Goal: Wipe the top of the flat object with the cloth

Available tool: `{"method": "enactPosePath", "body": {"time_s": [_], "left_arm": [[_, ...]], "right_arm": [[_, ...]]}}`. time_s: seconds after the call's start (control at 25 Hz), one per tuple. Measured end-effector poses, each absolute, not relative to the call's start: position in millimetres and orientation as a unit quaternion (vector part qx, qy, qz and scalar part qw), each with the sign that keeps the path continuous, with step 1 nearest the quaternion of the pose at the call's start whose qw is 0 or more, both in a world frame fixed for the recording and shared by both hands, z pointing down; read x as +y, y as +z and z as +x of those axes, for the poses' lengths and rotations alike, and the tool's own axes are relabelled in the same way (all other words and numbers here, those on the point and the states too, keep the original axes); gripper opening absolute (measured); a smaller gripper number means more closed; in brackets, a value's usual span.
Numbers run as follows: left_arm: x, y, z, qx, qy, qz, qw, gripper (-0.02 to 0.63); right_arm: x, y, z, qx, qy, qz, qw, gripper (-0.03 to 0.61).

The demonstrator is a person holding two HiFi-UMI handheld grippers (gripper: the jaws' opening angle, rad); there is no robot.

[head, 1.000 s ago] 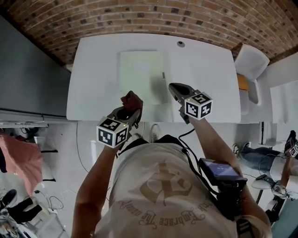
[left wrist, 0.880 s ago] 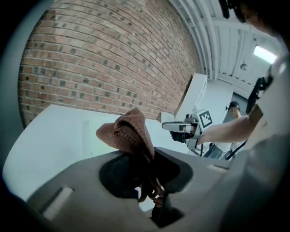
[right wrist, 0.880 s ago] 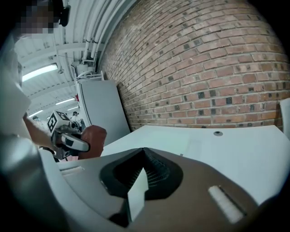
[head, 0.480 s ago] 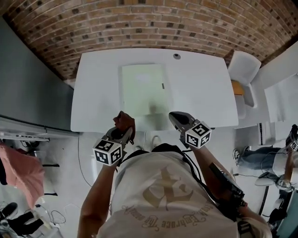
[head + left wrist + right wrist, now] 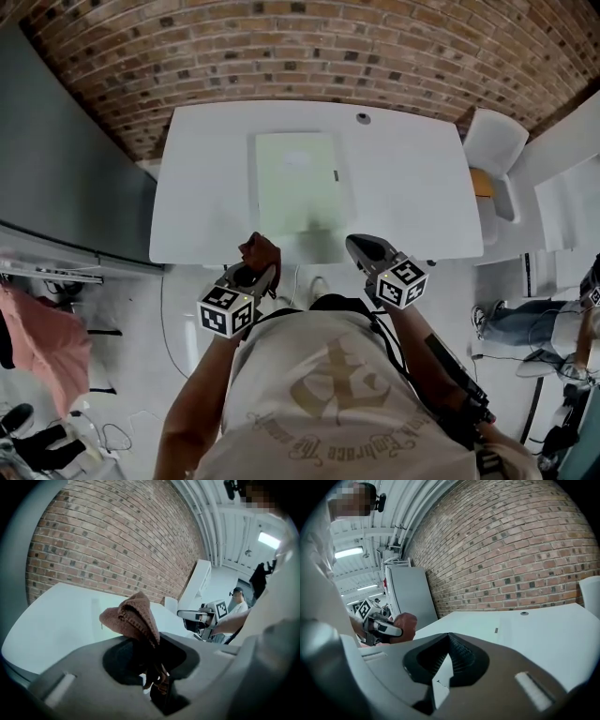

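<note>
1. The left gripper (image 5: pixel 255 270) is clamped on a bunched brown cloth (image 5: pixel 260 251). The right gripper (image 5: pixel 362 247) is closed on nothing.
2. The pale green board (image 5: pixel 296 183) lies in the upper middle of the head view, on the white table (image 5: pixel 412 187). Both grippers hang off the table's near edge, apart from the board.
3. The cloth isn't touching the board, so no wiping is under way. The next move calls for carrying the cloth forward and down onto it.
4. A white chair (image 5: pixel 495 141) stands at the right and a brick wall (image 5: pixel 281 47) runs along the top. Nothing blocks the path.
</note>
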State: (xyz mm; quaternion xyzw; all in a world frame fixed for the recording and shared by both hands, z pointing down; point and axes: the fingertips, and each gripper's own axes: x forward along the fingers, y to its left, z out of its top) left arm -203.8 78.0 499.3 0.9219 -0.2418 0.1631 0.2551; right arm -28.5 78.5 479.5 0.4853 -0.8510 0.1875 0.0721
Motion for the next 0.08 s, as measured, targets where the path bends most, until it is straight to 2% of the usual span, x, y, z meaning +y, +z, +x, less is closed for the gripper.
{"method": "enactPosePath", "body": {"time_s": [0.08], "left_arm": [[82.6,499.1,-206.8,-0.241,0.165,0.923,0.252,0.082]], "right_arm": [[83.1,481.1,-34.5,-0.853,0.188,0.482,0.071,0.008]]}}
